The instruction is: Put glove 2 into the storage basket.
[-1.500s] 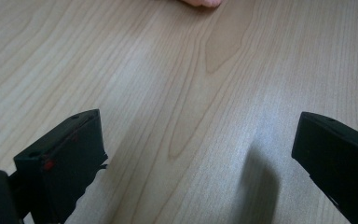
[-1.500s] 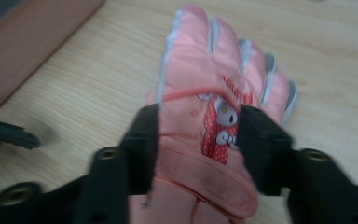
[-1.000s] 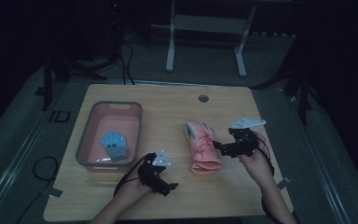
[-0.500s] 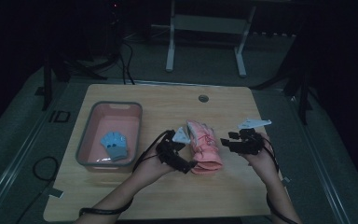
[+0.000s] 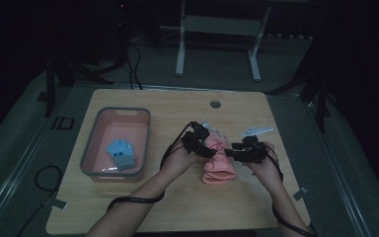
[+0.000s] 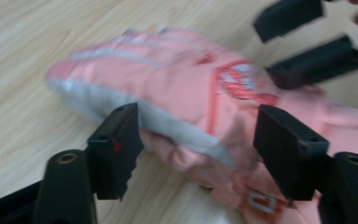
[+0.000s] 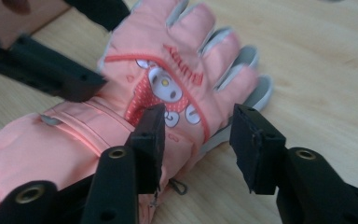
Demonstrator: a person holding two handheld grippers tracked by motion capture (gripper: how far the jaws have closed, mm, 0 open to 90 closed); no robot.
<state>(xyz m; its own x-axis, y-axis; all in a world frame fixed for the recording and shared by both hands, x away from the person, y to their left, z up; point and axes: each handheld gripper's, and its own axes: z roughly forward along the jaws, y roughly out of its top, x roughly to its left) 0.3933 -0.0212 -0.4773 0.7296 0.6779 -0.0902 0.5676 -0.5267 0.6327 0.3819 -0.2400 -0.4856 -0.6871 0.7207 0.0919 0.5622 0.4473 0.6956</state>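
- Pink glove (image 5: 218, 160) lies on the wooden table (image 5: 168, 202) right of the pink bin (image 5: 117, 143), seen from above; the left gripper (image 5: 208, 150), near the bin a second ago, has crossed to the glove's left side, and the right gripper (image 5: 233, 151) sits at its right.
- Left gripper view: the left gripper (image 6: 198, 140), its jaws just closing, straddles the glove (image 6: 177, 93) without clearly pressing it.
- Right gripper view: a cartoon face shows on the glove (image 7: 168, 88); the right gripper (image 7: 196, 140), its jaws narrowed, has one jaw on the fabric and the other beside the edge, the grip unclear.
- A blue item (image 5: 121, 150) lies in the bin.
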